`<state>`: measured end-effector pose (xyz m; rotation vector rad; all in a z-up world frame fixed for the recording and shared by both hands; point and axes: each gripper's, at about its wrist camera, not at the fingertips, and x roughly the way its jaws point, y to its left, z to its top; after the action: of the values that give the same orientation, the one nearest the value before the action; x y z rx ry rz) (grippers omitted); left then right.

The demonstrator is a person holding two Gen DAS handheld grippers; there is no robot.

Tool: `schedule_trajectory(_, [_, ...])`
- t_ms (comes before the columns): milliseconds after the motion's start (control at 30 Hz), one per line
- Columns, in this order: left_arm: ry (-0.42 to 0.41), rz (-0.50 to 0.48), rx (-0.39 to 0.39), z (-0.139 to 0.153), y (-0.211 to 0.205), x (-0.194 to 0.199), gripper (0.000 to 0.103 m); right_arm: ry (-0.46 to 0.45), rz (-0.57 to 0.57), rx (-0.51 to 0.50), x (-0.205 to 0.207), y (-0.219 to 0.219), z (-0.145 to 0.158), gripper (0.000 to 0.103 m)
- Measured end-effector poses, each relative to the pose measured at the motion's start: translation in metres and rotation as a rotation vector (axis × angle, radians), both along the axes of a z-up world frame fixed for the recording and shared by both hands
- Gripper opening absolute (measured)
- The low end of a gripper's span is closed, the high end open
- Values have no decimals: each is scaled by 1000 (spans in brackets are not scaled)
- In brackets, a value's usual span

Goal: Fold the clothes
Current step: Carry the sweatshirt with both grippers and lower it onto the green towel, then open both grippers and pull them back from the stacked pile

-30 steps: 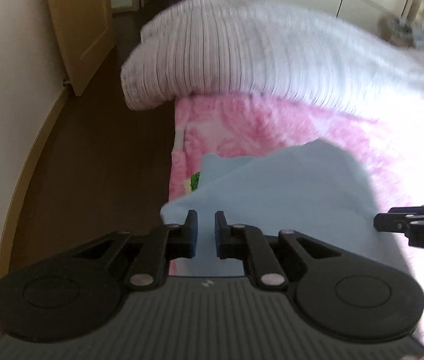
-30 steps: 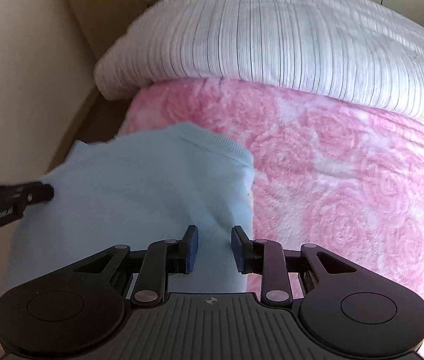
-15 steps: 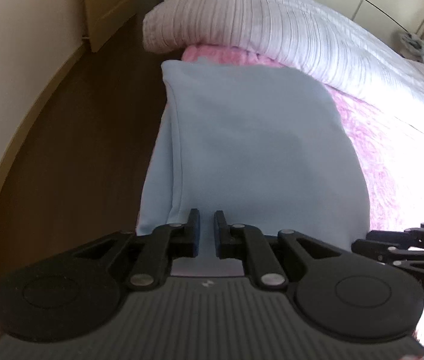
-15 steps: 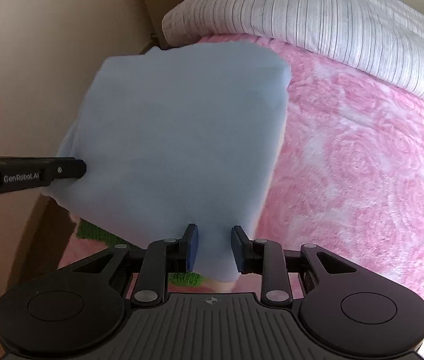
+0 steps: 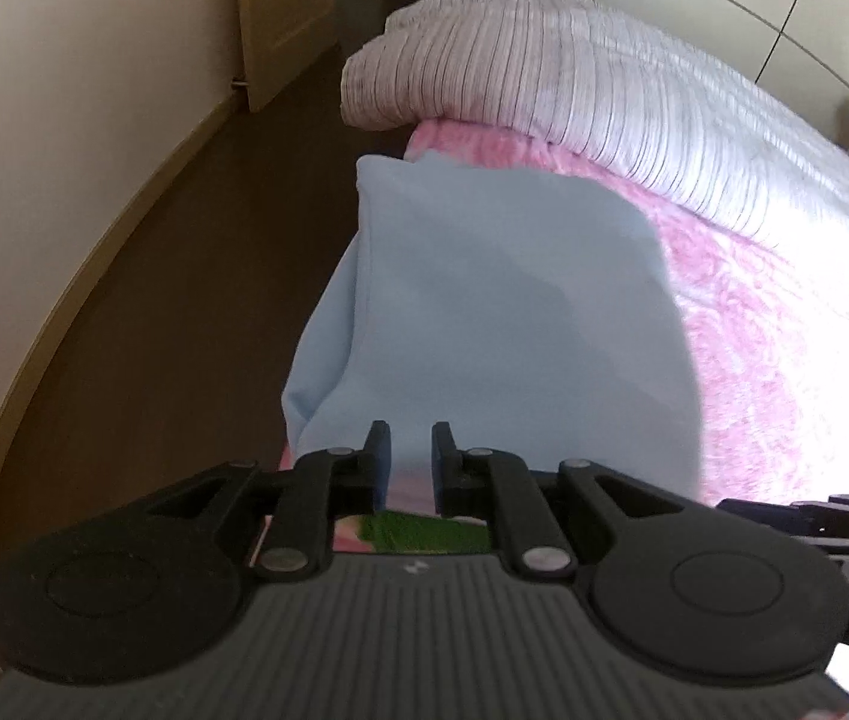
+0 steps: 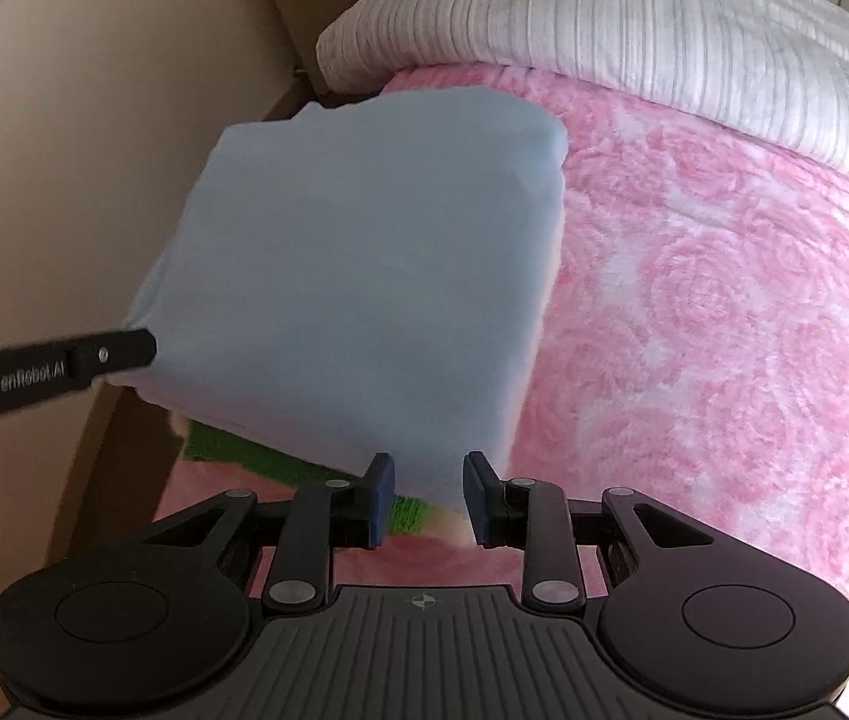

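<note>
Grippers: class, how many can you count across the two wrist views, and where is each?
2. The left gripper holds the near left edge of the light blue garment, its jaws opening. The right gripper has the near right edge between its jaws. None seems hidden.

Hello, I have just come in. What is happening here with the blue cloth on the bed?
A person is folding a light blue garment over a pink blanket, with tongs in each hand. The left tongs hold the near edge of the cloth, and their jaws are opening slightly. The right tongs also have the near edge between the jaws. The cloth is lifted and hangs in the air. A striped white duvet lies further back.
</note>
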<state>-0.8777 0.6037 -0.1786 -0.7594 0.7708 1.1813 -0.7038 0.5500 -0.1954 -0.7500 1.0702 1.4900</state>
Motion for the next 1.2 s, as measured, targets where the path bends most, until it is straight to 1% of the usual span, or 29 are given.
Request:
schedule_trajectory(167, [-5, 34, 23, 21, -22, 6, 19, 8, 11, 19, 1, -17, 22, 29])
schedule_trajectory(200, [-4, 46, 28, 27, -29, 6, 23, 12, 14, 21, 0, -20, 26, 29])
schedule_trajectory(367, [35, 112, 43, 58, -65, 12, 36, 28, 74, 15, 5, -43, 38, 30])
schedule_trajectory(433, [55, 138, 38, 69, -79, 17, 39, 24, 101, 23, 12, -55, 44, 35])
schedule_trajectory(467, [72, 149, 40, 75, -86, 21, 40, 15, 113, 31, 15, -61, 47, 46])
schedule_trajectory(500, [94, 158, 44, 81, -95, 26, 42, 16, 119, 49, 20, -67, 52, 51])
schedule_trajectory(600, [144, 188, 60, 95, -121, 40, 49, 19, 133, 104, 34, -87, 68, 53])
schedule_trajectory(667, [160, 215, 68, 103, -137, 47, 50, 16, 143, 131, 43, -98, 77, 54])
schedule_trajectory(833, [170, 286, 75, 115, -182, 75, 50, 1, 180, 159, 69, -121, 96, 56])
schedule_trajectory(967, [143, 375, 77, 128, -221, 104, 51, -32, 239, 207, 96, -146, 111, 56])
schedule_trajectory(1033, [142, 428, 88, 137, -241, 124, 57, -34, 293, 230, 113, -159, 120, 56])
schedule_trajectory(1100, [147, 473, 111, 146, -261, 146, 62, -41, 321, 257, 132, -173, 129, 56])
schedule_trajectory(1200, [145, 548, 145, 159, -291, 178, 63, -10, 350, 269, 164, -188, 139, 56])
